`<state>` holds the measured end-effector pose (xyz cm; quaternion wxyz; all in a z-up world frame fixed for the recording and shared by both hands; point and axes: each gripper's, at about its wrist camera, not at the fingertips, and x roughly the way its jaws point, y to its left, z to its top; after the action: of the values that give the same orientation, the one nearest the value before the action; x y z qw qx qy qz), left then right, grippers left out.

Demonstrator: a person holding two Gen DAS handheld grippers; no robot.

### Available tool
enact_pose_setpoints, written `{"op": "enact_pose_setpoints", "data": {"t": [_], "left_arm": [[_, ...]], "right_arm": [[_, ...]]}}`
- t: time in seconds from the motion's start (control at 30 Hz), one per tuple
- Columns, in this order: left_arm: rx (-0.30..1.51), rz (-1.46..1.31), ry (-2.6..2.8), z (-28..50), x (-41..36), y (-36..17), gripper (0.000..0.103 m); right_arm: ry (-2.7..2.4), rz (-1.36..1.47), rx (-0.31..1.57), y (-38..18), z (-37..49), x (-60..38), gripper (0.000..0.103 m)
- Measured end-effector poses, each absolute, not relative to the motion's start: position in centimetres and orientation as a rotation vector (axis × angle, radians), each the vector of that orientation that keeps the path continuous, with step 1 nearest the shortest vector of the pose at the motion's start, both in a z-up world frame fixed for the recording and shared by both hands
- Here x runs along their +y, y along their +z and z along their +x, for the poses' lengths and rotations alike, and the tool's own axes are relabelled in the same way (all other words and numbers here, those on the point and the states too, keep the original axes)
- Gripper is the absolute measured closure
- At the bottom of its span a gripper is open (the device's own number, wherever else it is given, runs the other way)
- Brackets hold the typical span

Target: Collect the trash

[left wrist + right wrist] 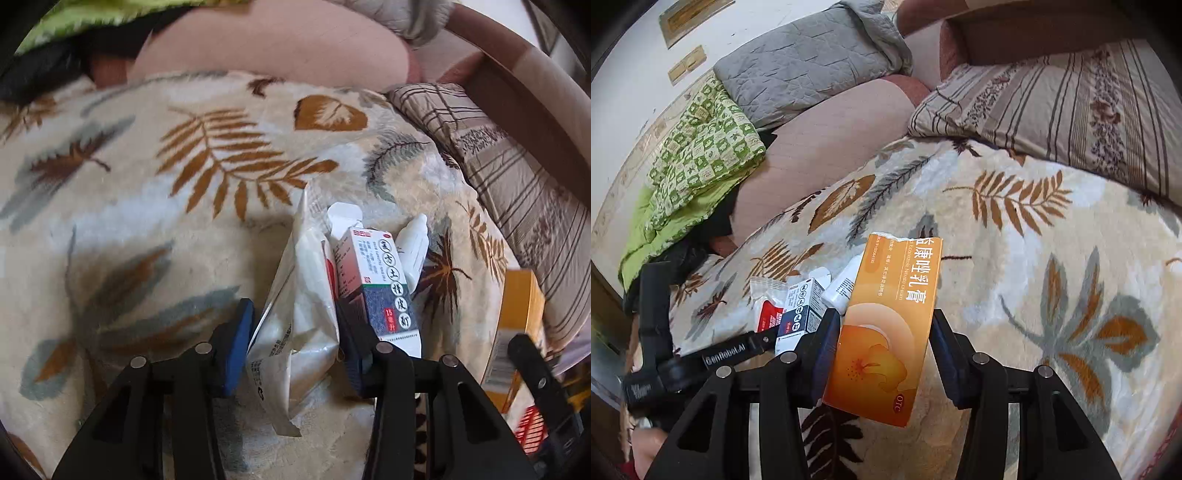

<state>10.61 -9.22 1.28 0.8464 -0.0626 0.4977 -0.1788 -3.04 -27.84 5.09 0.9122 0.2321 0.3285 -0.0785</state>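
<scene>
Two handheld grippers over a leaf-print fleece blanket, each with a piece of trash between its jaws.

Left gripper: blue-padded fingers part-open around a crumpled white plastic wrapper; left pad touches it, contact on the right pad unclear. Just right of the wrapper, a small blue-and-white medicine carton with its far flap open; beside that, a white plastic dropper bottle. All lie on the blanket. Right gripper: jaws wide, a long orange ointment carton between them, tilted, far end torn; firm grip cannot be told. Far side: striped pillow, grey quilted cushion, green patterned cloth.
</scene>
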Motion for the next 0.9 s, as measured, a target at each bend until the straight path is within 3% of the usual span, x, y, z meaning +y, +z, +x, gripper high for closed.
{"op": "enact_pose_setpoints", "data": {"t": [0.5,0.9], "left_arm": [[0.88,-0.027,-0.271,-0.9,-3.8,3.7,0.063],[0.74,0.05,-0.18,-9.1,-1.4,5.3,0.063]], "right_arm": [[-0.035,0.389,0.749,4.7,-3.9,-22.9,0.05],[0.051,0.206,0.705,6.5,-11.2,-17.5,0.05]]}}
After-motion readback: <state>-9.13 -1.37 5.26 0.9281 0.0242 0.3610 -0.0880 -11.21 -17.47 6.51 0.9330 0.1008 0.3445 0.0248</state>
